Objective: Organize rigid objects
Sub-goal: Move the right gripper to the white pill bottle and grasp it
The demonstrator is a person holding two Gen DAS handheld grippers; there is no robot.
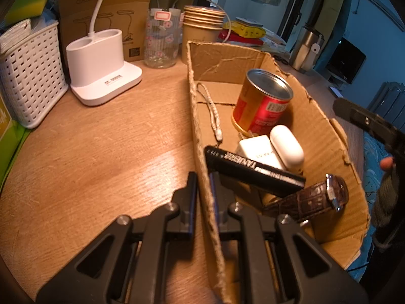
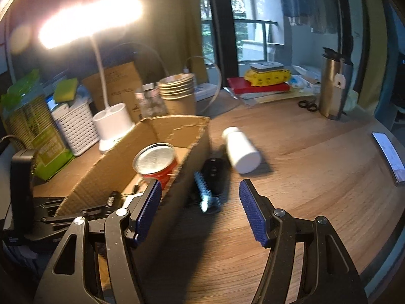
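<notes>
My left hand-held gripper (image 1: 202, 177) is clenched on the cardboard box (image 1: 326, 149) near wall | ahead of it inside: red can (image 1: 263, 101), black tube (image 1: 253, 169), white charger (image 1: 255, 149), white case (image 1: 287, 145), brown watch (image 1: 316, 197) | my right hand-held gripper (image 2: 200, 190) is released, fingers wide | just ahead on the counter (image 2: 316, 164): black remote (image 2: 215, 174), metal piece (image 2: 205, 192), white bottle (image 2: 241, 149) lying on its side.

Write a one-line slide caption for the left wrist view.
Left gripper clamps the cardboard box wall; inside lie a red can, white charger and brown watch.
</notes>
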